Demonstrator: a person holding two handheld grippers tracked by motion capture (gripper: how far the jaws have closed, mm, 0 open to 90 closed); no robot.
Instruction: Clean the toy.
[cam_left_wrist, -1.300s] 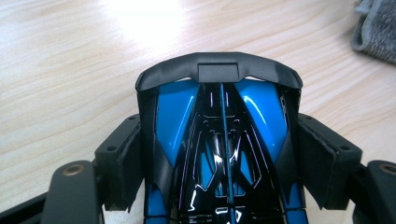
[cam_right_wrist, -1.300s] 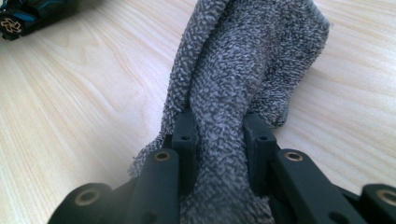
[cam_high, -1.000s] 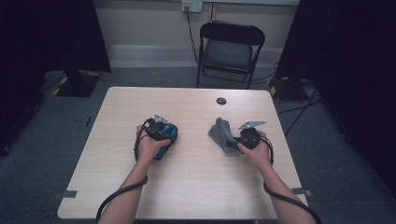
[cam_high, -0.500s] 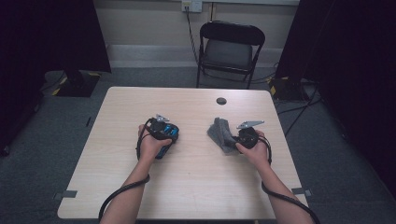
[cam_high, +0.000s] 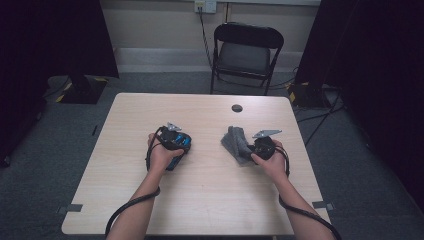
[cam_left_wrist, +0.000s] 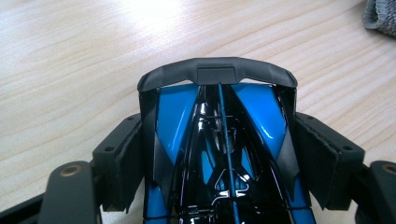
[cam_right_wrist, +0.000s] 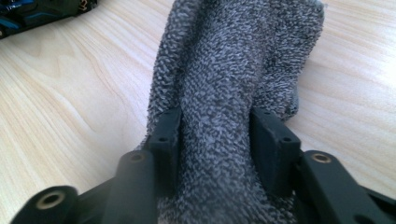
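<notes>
A blue and black toy car (cam_left_wrist: 261, 116) lies on the wooden table (cam_high: 200, 200) left of centre. My left gripper (cam_left_wrist: 219, 144) is shut on it, a pad against each flank, with the car's black wing just past the fingertips. From above, the left gripper (cam_high: 172, 142) covers most of the toy car (cam_high: 182, 146). Right of centre a bunched grey cloth (cam_high: 235, 142) rests on the table. My right gripper (cam_high: 252, 147) has a thick fold of this grey cloth (cam_right_wrist: 233, 56) between its pads (cam_right_wrist: 166, 135). Its jaws have just been opening, and both pads still touch the fold.
A small black round disc (cam_high: 237, 108) sits near the table's far edge. A folding chair (cam_high: 245, 55) stands behind the table, with cables on the floor to its right. Each gripper's cable trails back past the front edge.
</notes>
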